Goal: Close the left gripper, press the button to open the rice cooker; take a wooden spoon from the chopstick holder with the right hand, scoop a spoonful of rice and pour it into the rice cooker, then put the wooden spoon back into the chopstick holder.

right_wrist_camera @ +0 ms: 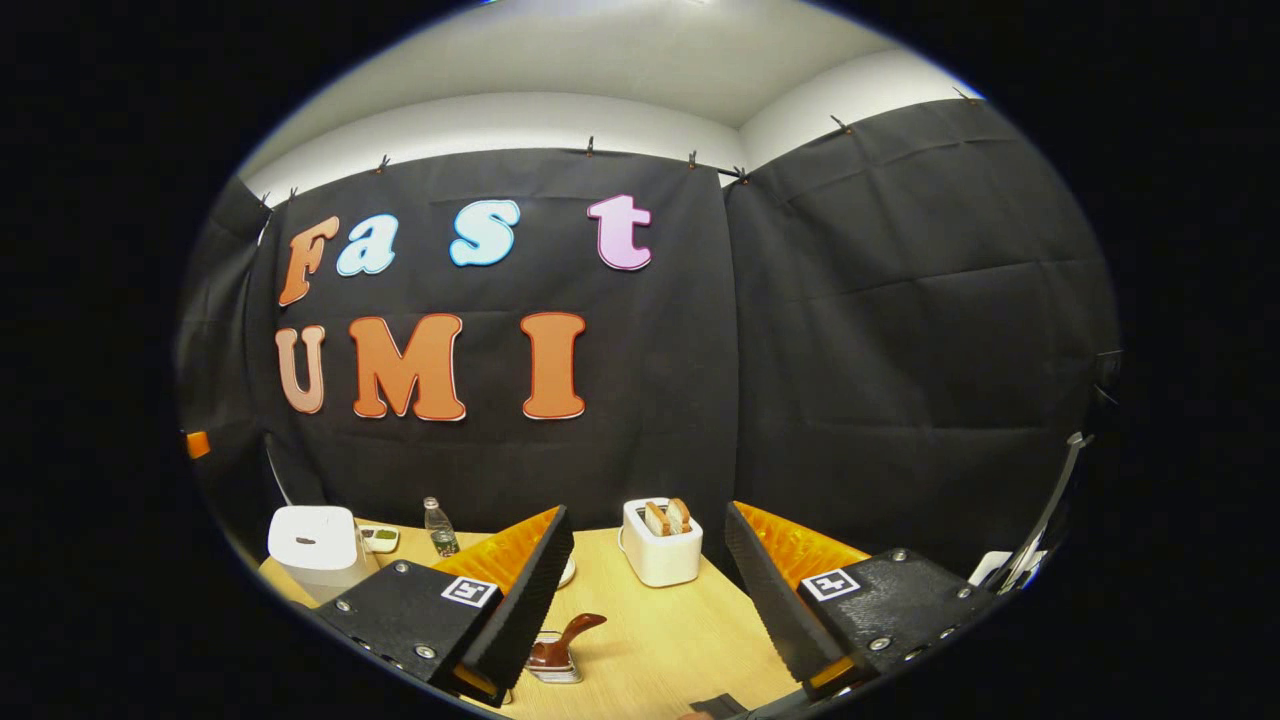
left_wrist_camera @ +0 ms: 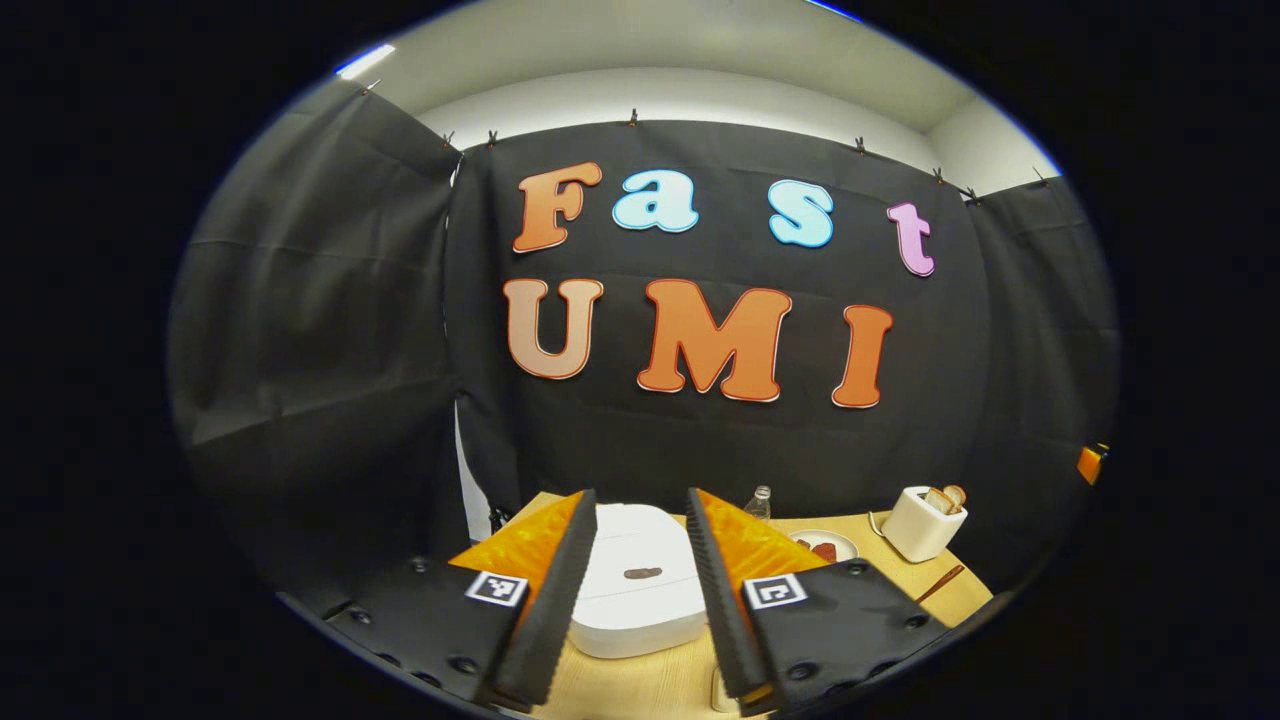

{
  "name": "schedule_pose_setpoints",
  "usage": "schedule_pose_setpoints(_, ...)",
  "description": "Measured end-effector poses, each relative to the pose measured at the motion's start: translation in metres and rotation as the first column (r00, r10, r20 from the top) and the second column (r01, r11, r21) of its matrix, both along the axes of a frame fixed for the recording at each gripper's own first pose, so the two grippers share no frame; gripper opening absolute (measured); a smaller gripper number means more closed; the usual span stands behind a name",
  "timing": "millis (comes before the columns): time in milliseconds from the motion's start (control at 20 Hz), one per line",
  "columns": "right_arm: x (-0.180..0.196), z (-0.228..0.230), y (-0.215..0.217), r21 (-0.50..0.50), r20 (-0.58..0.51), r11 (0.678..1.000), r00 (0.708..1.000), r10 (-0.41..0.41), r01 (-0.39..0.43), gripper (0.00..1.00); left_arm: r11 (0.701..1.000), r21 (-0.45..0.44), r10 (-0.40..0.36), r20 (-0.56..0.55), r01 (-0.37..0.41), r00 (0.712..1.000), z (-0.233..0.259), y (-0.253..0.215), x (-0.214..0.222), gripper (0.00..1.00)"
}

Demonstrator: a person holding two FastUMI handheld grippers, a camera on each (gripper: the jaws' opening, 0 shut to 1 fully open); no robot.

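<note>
The white rice cooker (left_wrist_camera: pixel 640 600) stands on the wooden table (left_wrist_camera: pixel 640 680) with its lid down and a small brown mark on top. It lies straight ahead between the fingers of my left gripper (left_wrist_camera: pixel 640 497), which is open and above it, touching nothing. In the right gripper view the rice cooker (right_wrist_camera: pixel 312 545) is at the far left. A brown wooden spoon (right_wrist_camera: pixel 575 632) sticks out of a small clear holder (right_wrist_camera: pixel 553 668) just right of my right gripper's left finger. My right gripper (right_wrist_camera: pixel 648 508) is open, with nothing in it.
A white toaster (right_wrist_camera: pixel 660 542) with bread slices stands mid-table, seen also as the toaster (left_wrist_camera: pixel 925 522). A small water bottle (right_wrist_camera: pixel 437 528), a dish (right_wrist_camera: pixel 380 538) and a plate (left_wrist_camera: pixel 822 546) sit near the back wall. A brown stick (left_wrist_camera: pixel 940 583) lies by the toaster.
</note>
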State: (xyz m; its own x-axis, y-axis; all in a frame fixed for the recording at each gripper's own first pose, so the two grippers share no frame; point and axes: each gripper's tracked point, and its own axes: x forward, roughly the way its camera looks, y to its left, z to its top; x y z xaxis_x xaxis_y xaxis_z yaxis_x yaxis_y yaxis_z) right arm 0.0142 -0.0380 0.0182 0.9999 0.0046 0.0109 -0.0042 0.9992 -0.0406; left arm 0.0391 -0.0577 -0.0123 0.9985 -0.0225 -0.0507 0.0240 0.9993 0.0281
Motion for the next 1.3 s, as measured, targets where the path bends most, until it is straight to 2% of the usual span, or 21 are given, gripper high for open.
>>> schedule_pose_setpoints(100,0.003,-0.004,0.007,0.004,-0.008,1.000,1.000,0.019,-0.019,0.95,1.000,-0.013,0.018,-0.019,-0.018,1.000,-0.004,0.005,0.002,0.48)
schedule_pose_setpoints(200,0.005,-0.007,0.012,0.003,-0.009,0.999,0.999,0.032,-0.032,0.95,0.999,-0.006,0.046,-0.009,-0.046,0.999,-0.003,0.015,0.000,0.22)
schedule_pose_setpoints(250,0.006,-0.008,0.013,0.003,-0.011,0.999,0.999,0.036,-0.036,0.95,0.999,0.008,0.052,0.009,-0.053,0.999,-0.001,0.017,0.002,0.12)
schedule_pose_setpoints(300,0.007,-0.008,0.015,0.003,-0.012,0.999,0.999,0.041,-0.041,0.95,0.999,0.021,0.046,0.020,-0.046,0.999,-0.002,0.015,0.002,0.09)
schedule_pose_setpoints(400,0.010,-0.010,0.017,0.003,-0.016,0.999,0.999,0.047,-0.046,0.95,0.999,0.027,0.030,0.017,-0.030,0.999,-0.011,0.011,0.005,0.10)
schedule_pose_setpoints(450,0.011,-0.010,0.016,0.005,-0.018,0.999,0.999,0.047,-0.047,0.95,1.000,0.018,0.001,0.002,-0.001,1.000,-0.013,0.003,0.006,0.05)
schedule_pose_setpoints(500,0.012,-0.011,0.017,0.007,-0.019,0.999,0.999,0.048,-0.047,0.95,0.999,0.011,-0.041,0.015,0.041,0.999,-0.014,-0.005,0.012,0.05)
schedule_pose_setpoints(550,0.012,-0.012,0.017,0.009,-0.019,0.999,0.999,0.047,-0.047,0.95,0.999,0.013,-0.050,0.020,0.050,0.999,-0.018,-0.007,0.019,0.06)
schedule_pose_setpoints(600,0.012,-0.012,0.015,0.009,-0.021,0.999,0.999,0.045,-0.045,0.95,0.997,0.029,-0.071,0.004,0.071,0.997,-0.021,-0.013,0.026,0.02)
schedule_pose_setpoints(750,0.012,-0.015,0.012,0.007,-0.028,0.999,0.999,0.038,-0.038,0.95,0.994,0.031,-0.106,-0.023,0.106,0.994,-0.033,-0.024,0.050,0.05)
schedule_pose_setpoints(1000,0.013,-0.024,0.000,0.002,-0.049,1.000,0.999,0.010,-0.010,0.95,0.991,-0.012,-0.131,-0.111,0.131,0.985,-0.068,-0.030,0.104,0.05)
schedule_pose_setpoints(1150,0.014,-0.032,-0.008,0.013,-0.067,1.000,0.998,-0.006,0.006,0.95,0.990,-0.052,-0.135,-0.192,0.127,0.972,-0.105,-0.026,0.130,0.05)
schedule_pose_setpoints(1300,0.016,-0.036,-0.016,0.007,-0.081,1.000,0.996,-0.030,0.031,0.95,0.993,-0.032,-0.122,-0.259,0.118,0.958,-0.141,-0.019,0.152,0.05)
